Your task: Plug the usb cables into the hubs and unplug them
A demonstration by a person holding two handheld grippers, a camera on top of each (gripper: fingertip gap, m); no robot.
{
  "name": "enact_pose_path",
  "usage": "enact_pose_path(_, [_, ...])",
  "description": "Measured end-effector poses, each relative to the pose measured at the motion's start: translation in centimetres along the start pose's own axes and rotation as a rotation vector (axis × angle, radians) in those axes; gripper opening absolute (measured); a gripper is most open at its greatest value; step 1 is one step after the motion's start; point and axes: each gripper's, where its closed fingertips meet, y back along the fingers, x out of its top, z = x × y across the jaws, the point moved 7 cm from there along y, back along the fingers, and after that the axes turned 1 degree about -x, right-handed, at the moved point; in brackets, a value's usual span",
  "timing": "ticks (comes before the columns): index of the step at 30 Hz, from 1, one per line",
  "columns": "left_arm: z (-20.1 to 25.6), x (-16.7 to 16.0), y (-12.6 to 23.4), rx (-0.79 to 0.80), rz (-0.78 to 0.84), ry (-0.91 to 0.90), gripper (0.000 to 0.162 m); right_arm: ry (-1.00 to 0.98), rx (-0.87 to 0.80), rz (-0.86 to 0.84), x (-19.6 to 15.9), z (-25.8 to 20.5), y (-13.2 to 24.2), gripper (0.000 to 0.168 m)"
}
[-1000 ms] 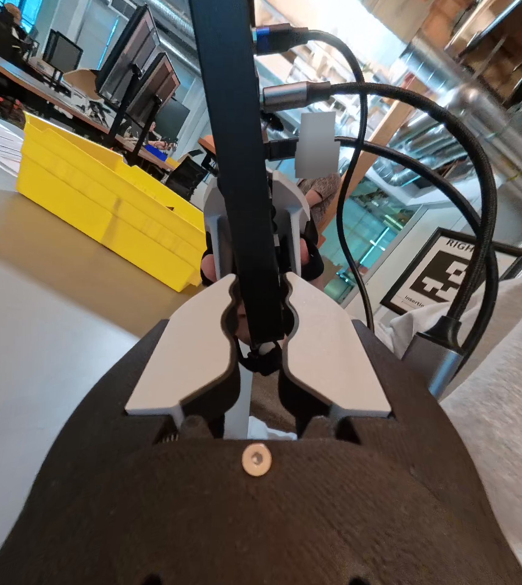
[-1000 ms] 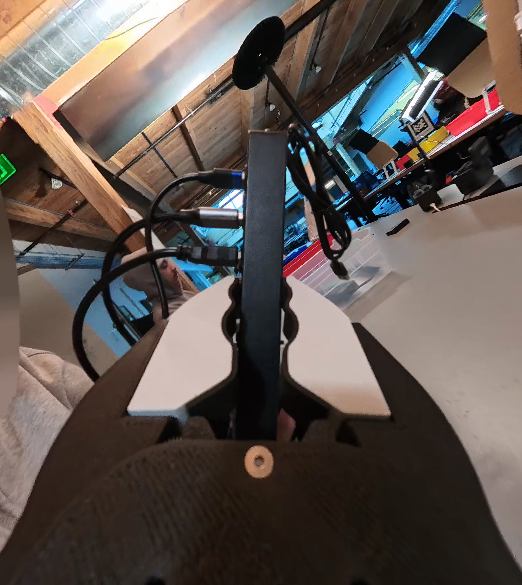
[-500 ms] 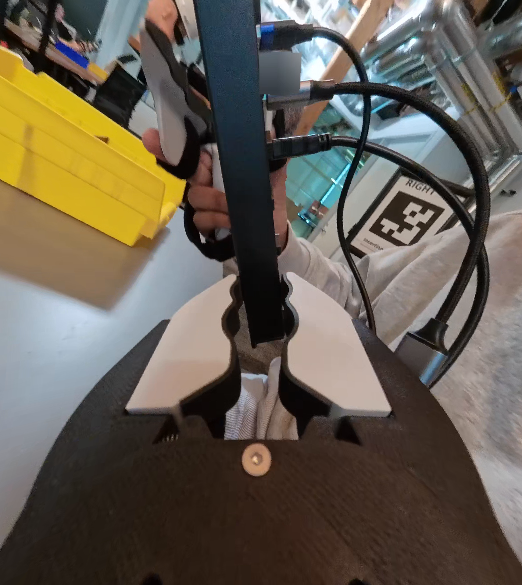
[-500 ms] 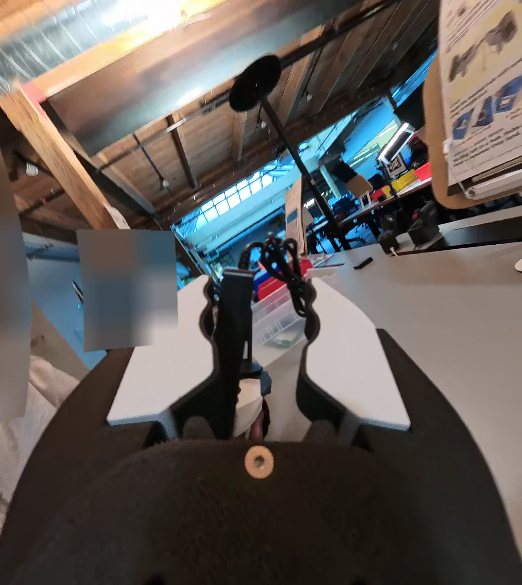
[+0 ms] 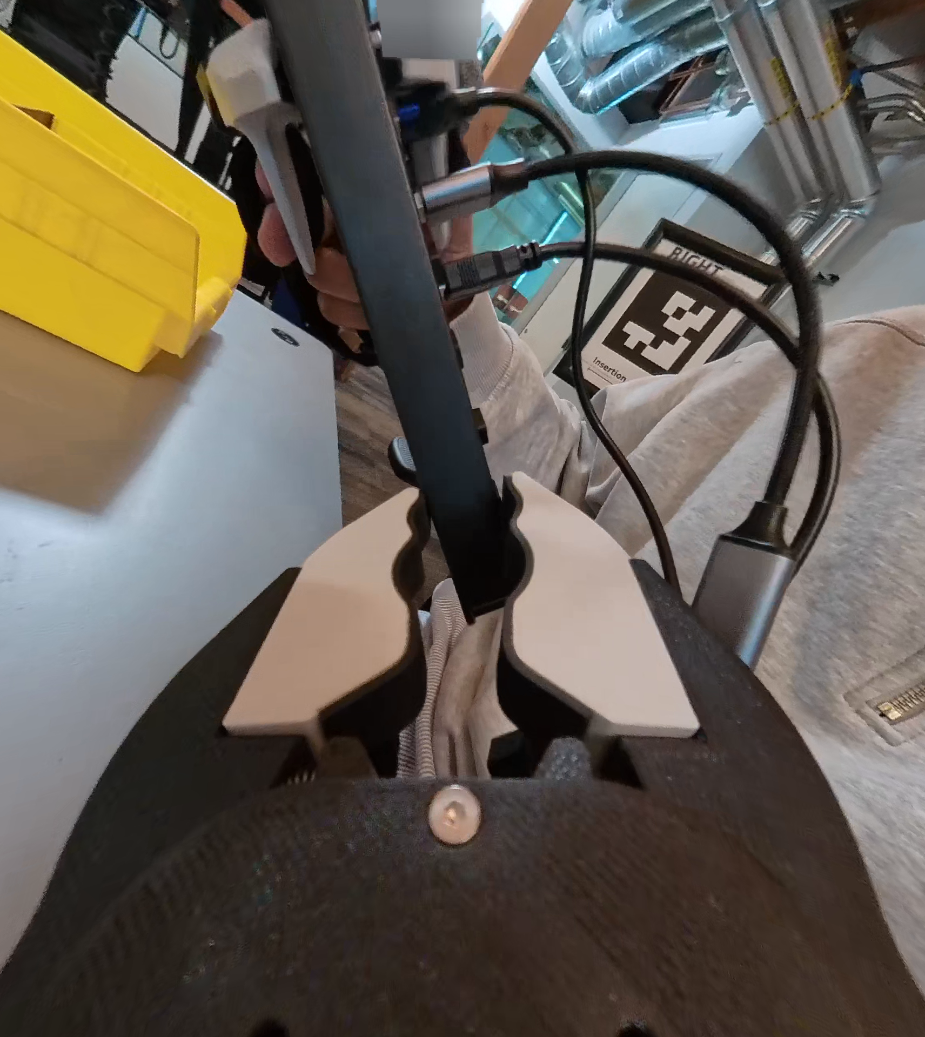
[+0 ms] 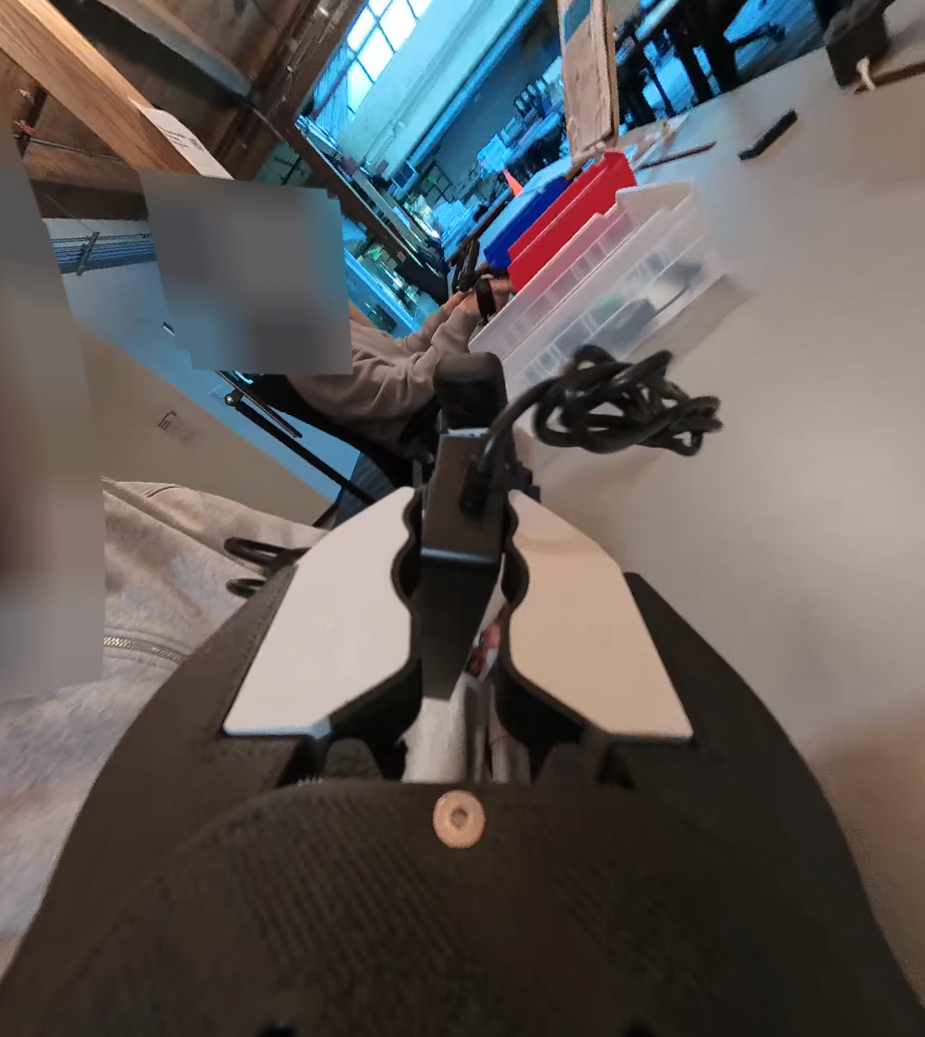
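Observation:
A long black hub [image 5: 393, 269] stands between the fingers of my left gripper [image 5: 463, 496], which is shut on its near end; the bar leans toward the right finger. Three cables are plugged into its side: a blue-collared plug [image 5: 412, 115], a grey metal plug [image 5: 457, 193] and a black plug [image 5: 474, 275]. A grey adapter [image 5: 752, 595] hangs from their cables. My right gripper [image 6: 463, 496] is shut on the hub's other end [image 6: 457, 522], where a bundled black cable [image 6: 628, 404] leaves it. One of its fingers [image 5: 261, 106] shows beside the bar in the left wrist view.
A yellow bin [image 5: 56, 213] sits on the grey table [image 5: 112, 561]. A framed marker sign [image 5: 668, 320] stands behind a grey sleeve [image 5: 533, 404]. In the right wrist view, clear drawers [image 6: 617, 303] and a red bin [image 6: 572, 219] line the table [image 6: 814, 505]. Spacing between my two grippers at the tips: around 11 cm.
My right gripper opened, let go of the hub, then closed on it again at its far end. My left gripper kept hold; the hub now leans to the right in it.

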Motion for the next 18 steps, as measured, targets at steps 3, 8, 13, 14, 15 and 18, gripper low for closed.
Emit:
enact_pose_path(3, [-0.1, 0.2, 0.1, -0.013, 0.028, 0.010, 0.028, -0.008, -0.029, -0.019, 0.1, -0.1, 0.3, 0.025])
enact_pose_path(8, [-0.8, 1.2, 1.0, 0.031, 0.198, 0.028, 0.026, -0.021, -0.070, 0.077, 1.0, -0.2, 0.9, 0.024])
enact_pose_path(13, [-1.6, 2.6, 3.7, 0.183, 0.401, -0.002, 0.041, -0.077, -0.081, 0.288, 3.1, 0.0, 4.5, 0.024])
enact_pose_path(14, [-1.8, 2.7, 4.0, 0.198, 0.423, 0.005, 0.041, -0.086, -0.089, 0.349, 3.8, 0.1, 5.8, 0.024])
enact_pose_path(15, [-1.9, 2.8, 4.2, 0.200, 0.439, 0.015, 0.041, -0.088, -0.106, 0.411, 4.5, 0.2, 7.2, 0.024])
enact_pose_path(18, [-2.0, 2.7, 3.9, 0.188, 0.440, 0.044, 0.040, -0.052, -0.223, 0.572, 7.0, 0.8, 12.2, 0.024])
